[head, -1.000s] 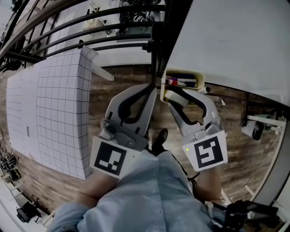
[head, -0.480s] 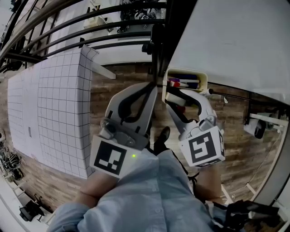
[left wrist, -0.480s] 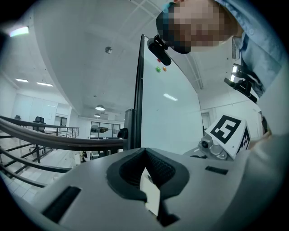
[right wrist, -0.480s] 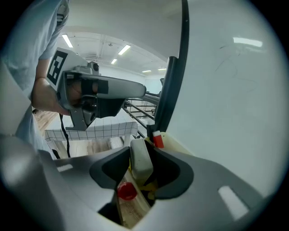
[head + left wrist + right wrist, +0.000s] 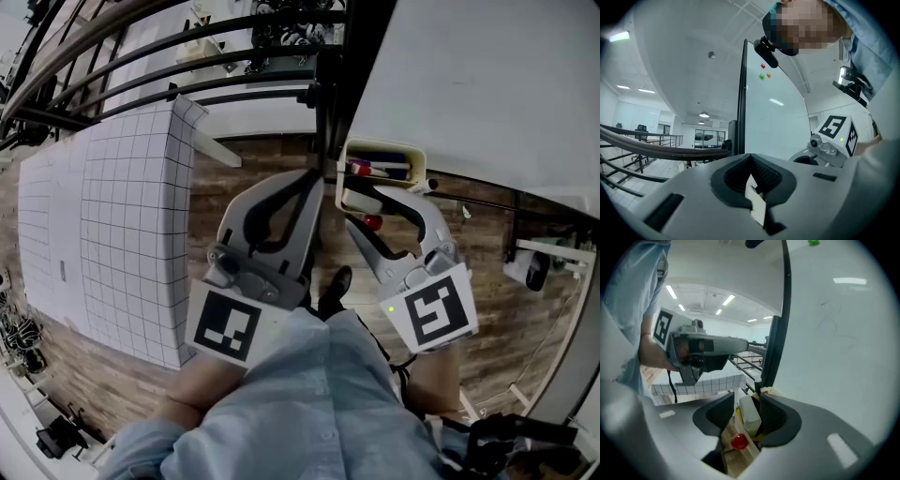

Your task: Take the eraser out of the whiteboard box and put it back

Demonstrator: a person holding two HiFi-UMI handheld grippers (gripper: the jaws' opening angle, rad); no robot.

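The cream whiteboard box (image 5: 414, 159) hangs at the lower edge of the whiteboard (image 5: 487, 84). A white eraser (image 5: 360, 199) lies at its near end. My right gripper (image 5: 356, 210) reaches into the box and its jaws have just been opening. In the right gripper view the eraser (image 5: 750, 414) stands between the pads, against the right one, with a gap on the left. A red marker cap (image 5: 739, 441) shows below it. My left gripper (image 5: 317, 176) is shut, its tips at the board's dark frame (image 5: 330, 103); nothing is seen held.
Several markers (image 5: 380, 171) lie at the far end of the box. A white gridded board (image 5: 103, 216) lies to the left over the wooden floor (image 5: 211, 202). Dark railings (image 5: 187, 56) run behind it. A person's blue shirt (image 5: 309, 394) fills the bottom.
The right gripper's jaws have spread a little wider around the eraser, and its marker cube has shifted slightly. The left gripper has not moved.
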